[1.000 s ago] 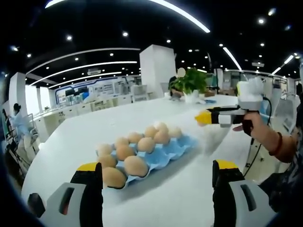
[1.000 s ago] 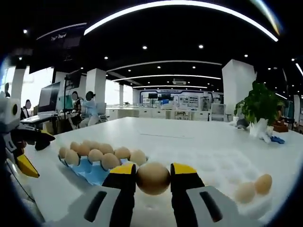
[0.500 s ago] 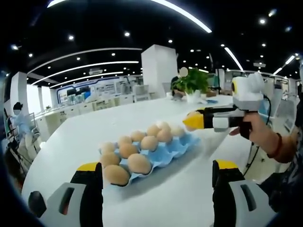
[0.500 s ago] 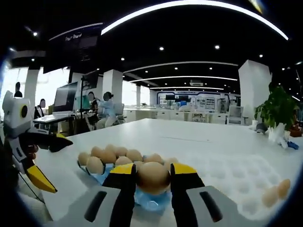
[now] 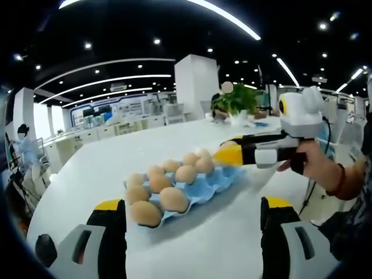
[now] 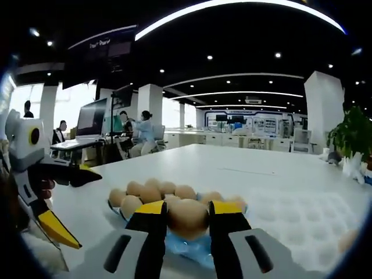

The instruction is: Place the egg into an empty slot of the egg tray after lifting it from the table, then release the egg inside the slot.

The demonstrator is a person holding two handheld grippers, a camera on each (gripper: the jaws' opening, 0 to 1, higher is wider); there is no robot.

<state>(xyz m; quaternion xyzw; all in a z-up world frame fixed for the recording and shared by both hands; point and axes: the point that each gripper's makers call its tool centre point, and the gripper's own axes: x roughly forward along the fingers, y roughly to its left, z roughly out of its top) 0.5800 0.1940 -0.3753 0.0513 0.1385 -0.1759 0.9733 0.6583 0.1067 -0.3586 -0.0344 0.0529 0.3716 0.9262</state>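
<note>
In the right gripper view, the right gripper has its yellow-tipped jaws clamped on a brown egg, one jaw on either side of it. The egg hangs just over the near edge of the blue egg tray, whose rows of brown eggs run away to the left behind the jaws. Whether the held egg touches the tray cannot be told from here. Beyond the tray the white tabletop stretches off, and to the right lies a white tray of bare cups, hard to pick out against the surface. At the left edge the left gripper comes in with its jaws spread wide, one dark tip up, one yellow tip down.

The left gripper view gives the side-on look. Its own jaws, the left gripper, stand far apart at the bottom with nothing between them. Past them the egg tray sits on the tabletop, brown eggs filling its near and left cups while several cups along its right side are bare blue. The right gripper reaches in from the right, held by a hand, its yellow tip just above the tray's far right corner; the egg is barely visible at that tip. A potted plant stands at the tabletop's far end.
</note>
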